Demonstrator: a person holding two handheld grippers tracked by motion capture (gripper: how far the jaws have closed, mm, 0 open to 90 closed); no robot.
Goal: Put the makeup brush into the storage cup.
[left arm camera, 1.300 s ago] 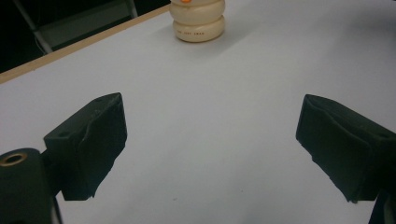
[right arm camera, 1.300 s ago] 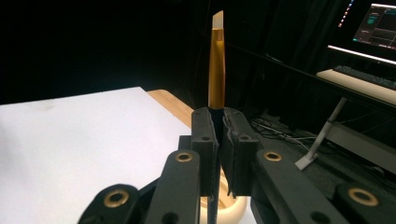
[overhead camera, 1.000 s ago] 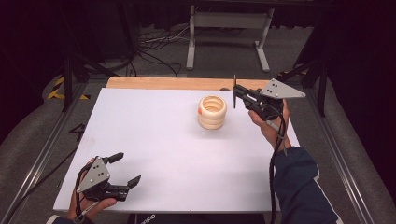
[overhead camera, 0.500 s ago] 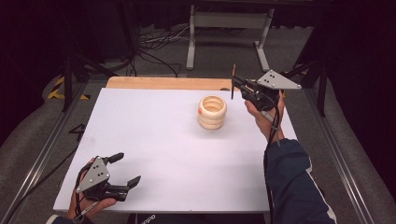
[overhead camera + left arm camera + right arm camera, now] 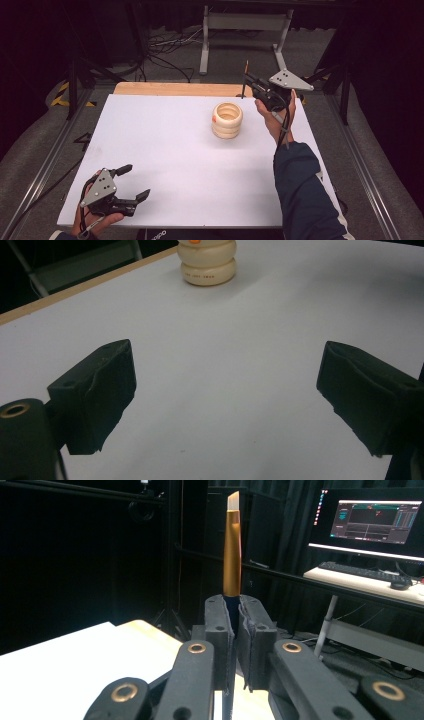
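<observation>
The brush (image 5: 232, 545), a thin stick with a gold ferrule and a pale slanted tip, stands upright in the right gripper (image 5: 233, 630), whose jaws are pressed tight on its dark lower shaft. In the high view the brush (image 5: 245, 77) rises over the far edge of the table (image 5: 165, 145), just beyond and to the right of the holder (image 5: 227, 120), a cream ringed cup with an open top that sits on the white surface, apart from the brush. The likely step is to set the brush into that opening. To do it well, keep the shaft vertical, bring the lower end directly over the centre of the opening before descending, and lower slowly so the end does not strike the rim and tip the holder, which looks light and is not braced. Release only when the shaft rests inside and leans on the wall. The left gripper (image 5: 127, 187) rests at the near left corner of the table, well apart from the holder, its jaws wide and holding nothing; in the left gripper view the holder (image 5: 207, 262) stands far ahead of them. It could steady the holder if needed. A monitor (image 5: 372, 522) glows behind the table.
</observation>
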